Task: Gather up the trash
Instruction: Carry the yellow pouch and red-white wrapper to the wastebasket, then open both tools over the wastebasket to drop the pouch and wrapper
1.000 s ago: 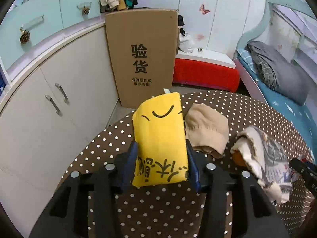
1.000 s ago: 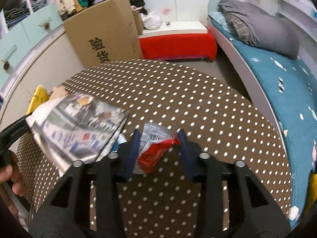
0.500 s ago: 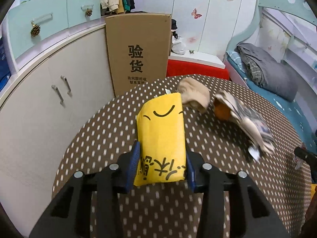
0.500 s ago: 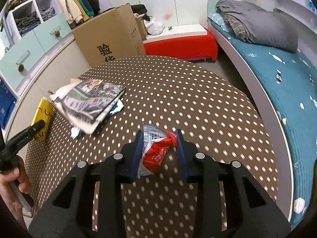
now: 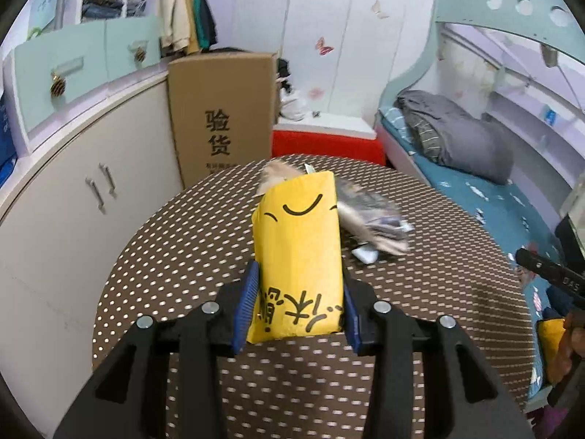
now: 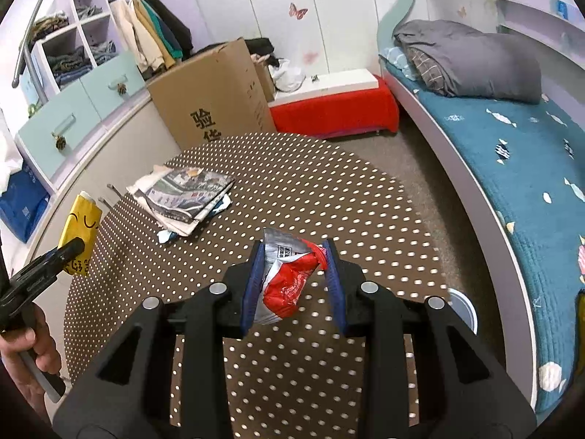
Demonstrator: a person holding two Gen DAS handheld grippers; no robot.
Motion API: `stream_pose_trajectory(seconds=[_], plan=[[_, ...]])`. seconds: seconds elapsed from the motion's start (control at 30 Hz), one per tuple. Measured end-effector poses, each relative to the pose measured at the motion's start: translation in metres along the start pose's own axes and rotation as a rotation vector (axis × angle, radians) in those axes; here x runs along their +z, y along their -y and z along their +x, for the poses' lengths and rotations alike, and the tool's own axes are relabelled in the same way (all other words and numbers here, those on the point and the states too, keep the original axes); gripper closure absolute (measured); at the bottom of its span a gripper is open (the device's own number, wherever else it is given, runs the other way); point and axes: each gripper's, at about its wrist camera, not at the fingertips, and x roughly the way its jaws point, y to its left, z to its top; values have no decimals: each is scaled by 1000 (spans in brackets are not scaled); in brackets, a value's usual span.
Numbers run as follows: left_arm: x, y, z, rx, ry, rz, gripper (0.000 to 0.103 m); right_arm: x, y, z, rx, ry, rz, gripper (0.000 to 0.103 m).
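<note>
My left gripper (image 5: 298, 292) is shut on a yellow packet (image 5: 299, 252) with a smiling face and black characters, held above the round dotted table (image 5: 182, 256). The same yellow packet (image 6: 78, 232) shows at the left edge of the right wrist view, in the left gripper (image 6: 69, 250) with a hand below it. My right gripper (image 6: 292, 274) is shut on a crumpled red and silver wrapper (image 6: 289, 278), lifted over the table (image 6: 329, 190). A folded newspaper (image 6: 186, 197) lies on the table's far left part; in the left wrist view the newspaper (image 5: 373, 219) is blurred behind the packet.
A tall cardboard box (image 5: 223, 113) stands beyond the table beside white cabinets (image 5: 73, 190). A red bench (image 6: 336, 109) sits at the back, a bed with blue cover (image 6: 512, 153) on the right. A round white rim (image 6: 464, 307) shows on the floor past the table's right edge.
Both grippers have pulled back and risen with their loads. The table, newspaper and beige cloth now look smaller and farther away in both views; more of the room shows.
</note>
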Motion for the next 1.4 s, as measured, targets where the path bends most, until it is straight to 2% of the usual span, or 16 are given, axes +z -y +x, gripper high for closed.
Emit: stream_pose_trajectory(seconds=[0.4,0.8,1.1,1.4], plan=[[18,94,-21,-112,55,126,63,10,53,-45,-11,93,66,71],[35,203,-16,-284,63,233,63,14,150,-90,-94,177,203,71],[24,302,18,-398,-20,334,63,3,225,-85,-157,149,321,71],[-9,379,67,-447,-166,425,63,-21,279,-43,-172,58,423,71]])
